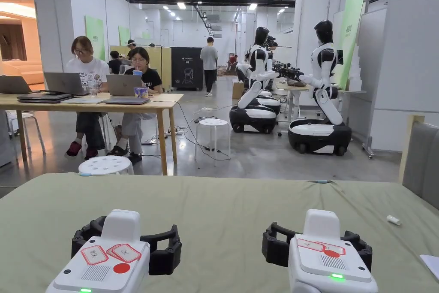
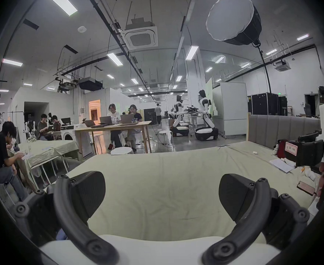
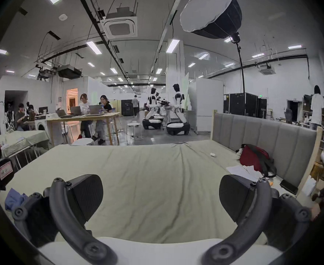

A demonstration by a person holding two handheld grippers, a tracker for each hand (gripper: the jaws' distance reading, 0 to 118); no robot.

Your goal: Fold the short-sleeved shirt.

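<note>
You held both tongs with their jaws apart and empty, the left gripper (image 1: 128, 242) and the right gripper (image 1: 317, 242) side by side over the green bed (image 1: 223, 203). A crumpled blue cloth (image 3: 14, 198), probably the shirt, lay just beside the left gripper, on its near, outer side. That made your left hand the nearer one. The cloth was too bunched to show a long axis.

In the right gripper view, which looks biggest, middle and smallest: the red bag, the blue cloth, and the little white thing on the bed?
1. Red bag, clearly the biggest.
2. Blue cloth; it lies nearer the camera and is partly hidden, so it may really be bigger.
3. Little white thing, a tiny speck farther back on the bed.
</note>
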